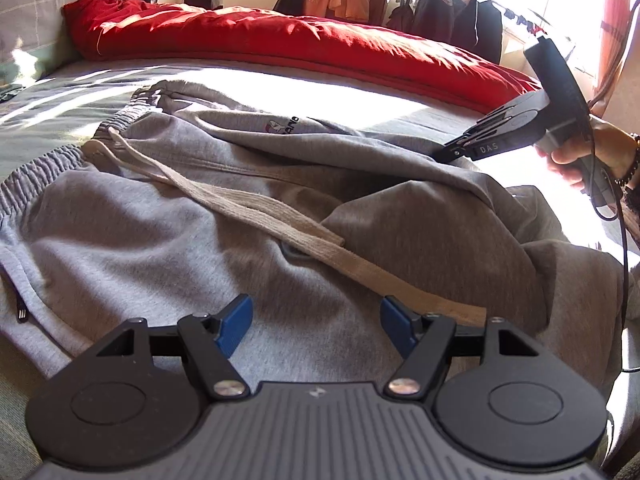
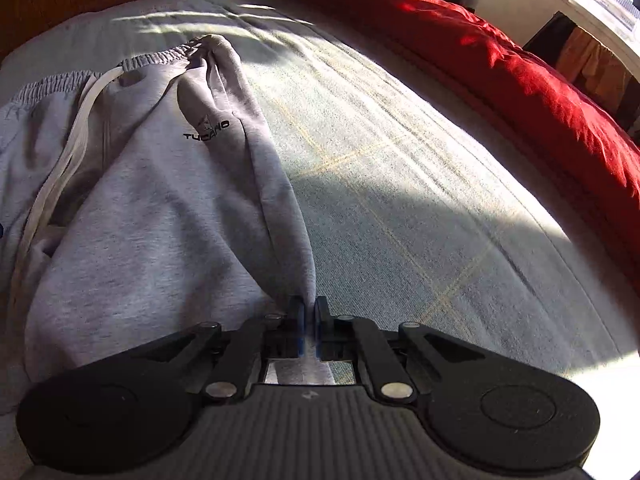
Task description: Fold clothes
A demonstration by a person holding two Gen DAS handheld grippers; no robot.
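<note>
your right gripper (image 2: pixel 308 316) is pinched tight on a raised fold along the edge of the grey fleece sweatpants (image 2: pixel 152 208), which lie spread on the pale checked bedsheet (image 2: pixel 400 200) with the elastic waistband at the far end. your left gripper (image 1: pixel 316 322) hangs over the same sweatpants with its blue pads (image 1: pixel 236 320) wide apart, clamping nothing, just beside the flat cream drawstring (image 1: pixel 256 208). a crumpled red duvet (image 1: pixel 280 40) lies beyond.

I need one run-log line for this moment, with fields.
stage: fold start | left gripper: open above grey cotton sweatpants | right gripper: shut on sweatpants edge | surface: pale green bedspread
</note>
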